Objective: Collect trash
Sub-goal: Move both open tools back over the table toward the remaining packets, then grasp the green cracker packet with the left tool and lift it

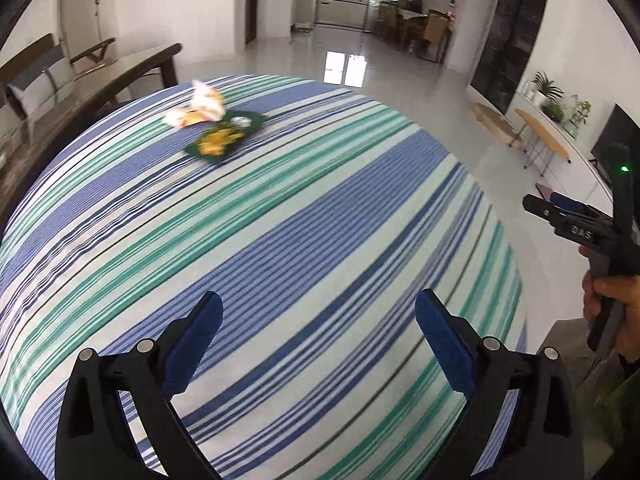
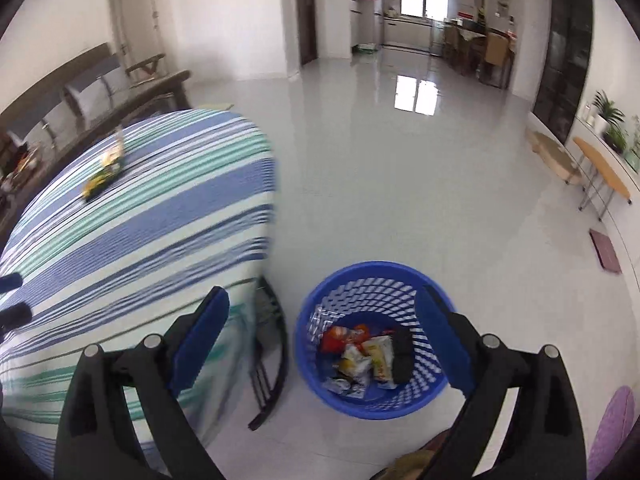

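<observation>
Several snack wrappers lie at the far left of the striped tablecloth (image 1: 320,240): a green and yellow packet (image 1: 218,142), a white and orange wrapper (image 1: 200,108) and a dark green packet (image 1: 244,120). My left gripper (image 1: 318,340) is open and empty above the near part of the table, far from them. My right gripper (image 2: 322,336) is open and empty above the blue basket (image 2: 372,404) on the floor, which holds several wrappers (image 2: 360,356). The wrappers on the table also show in the right wrist view (image 2: 105,178). The right gripper shows in the left wrist view (image 1: 560,212).
A dark wooden bench (image 1: 80,92) stands behind the table at the left. A black chair frame (image 2: 272,364) sits between the table edge and the basket. Small wooden tables (image 2: 600,176) and potted plants (image 2: 610,120) line the right wall. Glossy floor stretches ahead.
</observation>
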The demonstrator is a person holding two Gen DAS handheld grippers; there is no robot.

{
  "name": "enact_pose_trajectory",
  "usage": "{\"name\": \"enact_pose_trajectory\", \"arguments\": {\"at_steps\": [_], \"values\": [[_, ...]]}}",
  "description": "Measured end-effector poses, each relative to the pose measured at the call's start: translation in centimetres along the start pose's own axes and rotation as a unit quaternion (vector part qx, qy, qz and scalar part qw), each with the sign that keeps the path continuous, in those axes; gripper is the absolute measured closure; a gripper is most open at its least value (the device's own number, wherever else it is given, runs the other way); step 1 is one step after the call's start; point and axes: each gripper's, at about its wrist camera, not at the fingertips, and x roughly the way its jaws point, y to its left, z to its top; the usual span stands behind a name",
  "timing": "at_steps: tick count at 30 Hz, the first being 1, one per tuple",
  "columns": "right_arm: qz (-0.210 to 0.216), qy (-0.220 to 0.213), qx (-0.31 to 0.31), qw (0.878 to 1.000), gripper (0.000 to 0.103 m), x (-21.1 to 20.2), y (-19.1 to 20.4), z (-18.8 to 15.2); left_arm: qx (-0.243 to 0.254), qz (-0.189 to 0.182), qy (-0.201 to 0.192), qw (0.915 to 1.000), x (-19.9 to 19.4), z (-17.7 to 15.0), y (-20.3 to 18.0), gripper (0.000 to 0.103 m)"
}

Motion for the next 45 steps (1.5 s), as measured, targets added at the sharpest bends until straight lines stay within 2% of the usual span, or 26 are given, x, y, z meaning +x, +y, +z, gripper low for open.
{"name": "enact_pose_trajectory", "arguments": {"at_steps": [3, 6, 9, 12, 16, 20, 25, 29, 33, 37, 41, 45], "values": [[0.061, 0.012, -0.056, 0.997, 0.012, -0.1, 7.1, 0.4, -0.015, 0.030, -0.007, 0.9994, -1.4, -0.6, 4.4, 0.006], [0.095, 0.026, -0.095, 0.991, 0.012, 0.2, 11.8, 0.6, -0.026, 0.054, -0.008, 0.9982, -2.0, -0.7, 7.7, 0.005], [0.102, 0.039, -0.141, 0.984, 0.012, 1.2, 15.3, 0.6, -0.034, 0.070, -0.001, 0.9970, -1.9, -0.8, 10.4, 0.005], [0.095, 0.059, -0.165, 0.980, 0.012, 2.6, 17.1, 0.3, -0.041, 0.068, -0.002, 0.9968, -2.2, -1.2, 11.7, 0.005], [0.094, 0.067, -0.163, 0.980, 0.012, 3.3, 18.0, 0.0, -0.035, 0.067, -0.002, 0.9971, -2.7, -1.4, 12.4, 0.005], [0.098, 0.066, -0.150, 0.982, 0.009, 3.5, 18.3, 0.1, -0.016, 0.066, 0.004, 0.9977, -2.3, -0.3, 12.6, 0.005], [0.098, 0.064, -0.143, 0.983, 0.007, 3.7, 18.7, 0.0, 0.044, 0.060, 0.030, 0.9968, -0.6, 1.5, 10.8, 0.005], [0.087, 0.060, -0.141, 0.984, 0.006, 3.7, 19.0, -0.2, 0.088, 0.014, 0.031, 0.9955, 0.4, 3.7, 9.4, 0.005], [0.092, 0.064, -0.136, 0.984, 0.005, 3.7, 18.7, -0.2, 0.062, -0.012, 0.019, 0.9978, 1.9, 7.1, 10.7, 0.005], [0.091, 0.063, -0.137, 0.984, 0.005, 3.7, 18.8, -0.2, 0.035, -0.032, 0.023, 0.9986, 5.1, 10.9, 11.0, 0.005], [0.092, 0.063, -0.136, 0.984, 0.005, 3.7, 18.8, -0.1, 0.079, -0.025, 0.023, 0.9962, 8.4, 13.4, 8.8, 0.005], [0.092, 0.063, -0.136, 0.984, 0.005, 3.7, 18.8, -0.1, 0.114, 0.005, 0.040, 0.9926, 12.1, 14.7, 7.6, 0.005]]}}
